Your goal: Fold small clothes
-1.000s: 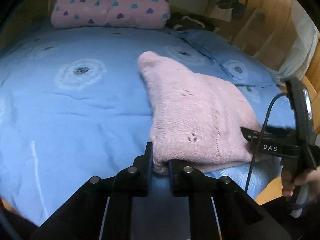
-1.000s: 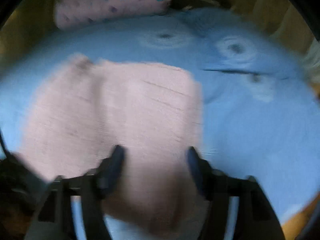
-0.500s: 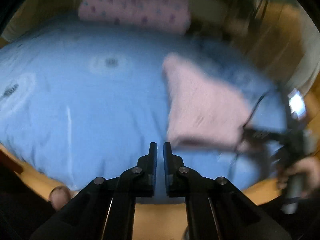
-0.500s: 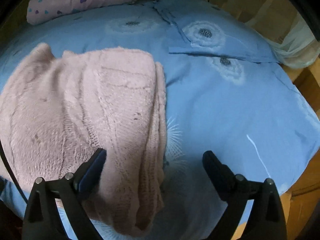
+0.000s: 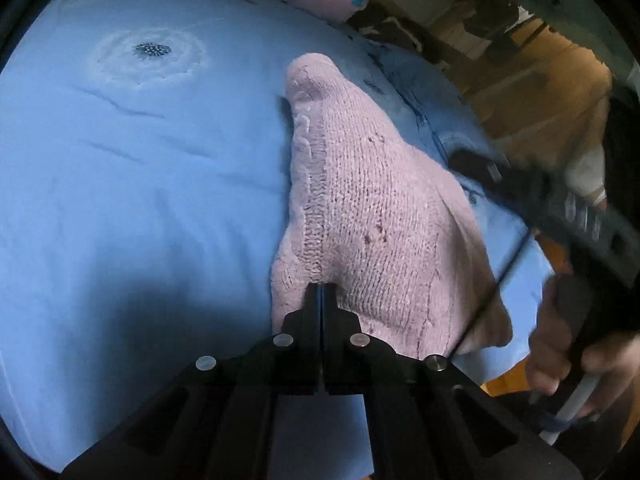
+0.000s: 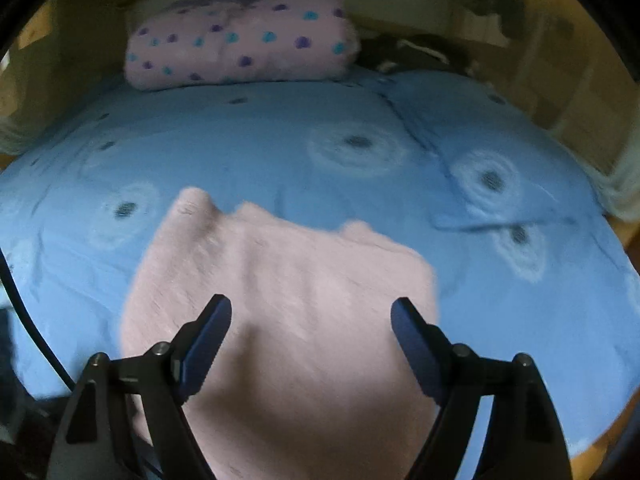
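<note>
A folded pink knitted sweater (image 5: 368,216) lies on the blue bedspread (image 5: 140,200). My left gripper (image 5: 321,288) is shut, its tips at the sweater's near left edge; I cannot tell if any knit is pinched between them. In the right wrist view the sweater (image 6: 288,300) lies right under my right gripper (image 6: 310,320), which is wide open and hovers above it. The right gripper and the hand (image 5: 560,344) that holds it show blurred at the right of the left wrist view.
A pink pillow with heart dots (image 6: 240,52) lies at the head of the bed. A folded-back flap of the blue cover (image 6: 480,168) lies to the sweater's right. Wooden floor and furniture (image 5: 540,80) lie beyond the bed's right side. A black cable (image 5: 492,292) hangs by the sweater.
My left gripper pulled back off the bed, empty and shut, then came forward to the sweater's near left edge. My right gripper moved left over the sweater and stayed open.
</note>
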A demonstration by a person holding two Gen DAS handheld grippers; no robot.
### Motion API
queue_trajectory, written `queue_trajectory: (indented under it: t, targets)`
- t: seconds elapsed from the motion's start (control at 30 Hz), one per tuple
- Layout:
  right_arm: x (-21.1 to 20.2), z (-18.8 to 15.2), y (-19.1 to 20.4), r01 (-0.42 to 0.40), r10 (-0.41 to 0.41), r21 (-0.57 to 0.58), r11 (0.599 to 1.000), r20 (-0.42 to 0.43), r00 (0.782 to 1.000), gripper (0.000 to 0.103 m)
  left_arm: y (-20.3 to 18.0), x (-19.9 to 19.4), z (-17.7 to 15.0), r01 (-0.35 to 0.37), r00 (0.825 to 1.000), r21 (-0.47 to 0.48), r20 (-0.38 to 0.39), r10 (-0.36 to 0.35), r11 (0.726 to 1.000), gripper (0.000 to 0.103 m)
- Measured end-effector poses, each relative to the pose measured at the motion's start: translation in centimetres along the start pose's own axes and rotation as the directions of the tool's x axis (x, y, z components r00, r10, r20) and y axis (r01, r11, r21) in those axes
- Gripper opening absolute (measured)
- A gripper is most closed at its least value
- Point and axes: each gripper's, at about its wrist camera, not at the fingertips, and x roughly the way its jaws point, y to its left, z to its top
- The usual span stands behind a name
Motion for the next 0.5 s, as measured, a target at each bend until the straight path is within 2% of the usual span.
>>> queue_trajectory:
  t: [0.07, 0.1, 0.13, 0.17, 0.2, 0.27, 0.3, 0.33, 0.5]
  targets:
    - [1.4, 1.5, 1.9, -0.083, 0.082, -0.033, 0.996, -0.034, 0.996, 0.083, -0.8, -0.3, -0.7, -0.039, 0.999, 0.038, 0.022, 0.038, 0.999, 0.0]
    - [2.1, 2.0, 2.8, -0.115, 0.113, -0.049, 0.992, -0.058, 0.992, 0.074, -1.3, -0.3, -1.1, -0.06, 0.998, 0.063, 0.036, 0.058, 0.996, 0.0]
    - [3.1, 2.6, 3.9, -0.145, 0.138, -0.071, 0.987, -0.095, 0.986, 0.056, -1.6, -0.4, -1.4, -0.08, 0.996, 0.087, 0.049, 0.076, 0.993, 0.0]
    - [4.6, 3.2, 4.8, -0.168, 0.154, -0.092, 0.982, -0.142, 0.978, 0.045, -2.0, -0.4, -1.6, -0.099, 0.994, 0.108, 0.06, 0.092, 0.989, 0.0]
    - [6.0, 3.5, 5.5, -0.18, 0.16, -0.095, 0.979, -0.182, 0.97, 0.03, -2.3, -0.4, -1.9, -0.11, 0.993, 0.122, 0.066, 0.103, 0.986, 0.0]
    - [9.4, 3.7, 6.0, -0.151, 0.127, -0.077, 0.986, -0.254, 0.959, 0.027, -2.5, -0.4, -2.0, -0.113, 0.992, 0.129, 0.071, 0.105, 0.985, 0.0]
    - [10.6, 3.6, 5.9, -0.131, 0.11, -0.065, 0.989, -0.262, 0.959, 0.027, -2.4, -0.5, -2.0, -0.109, 0.992, 0.124, 0.071, 0.101, 0.986, 0.0]
    - [11.4, 3.6, 5.8, -0.113, 0.096, -0.052, 0.992, -0.251, 0.963, 0.024, -2.3, -0.6, -2.1, -0.102, 0.993, 0.116, 0.068, 0.095, 0.988, 0.0]
    - [11.5, 3.4, 7.3, -0.03, 0.003, -0.117, 0.993, -0.223, 0.975, 0.024, -1.7, -1.0, -1.9, -0.09, 0.995, 0.107, 0.058, 0.084, 0.99, 0.0]
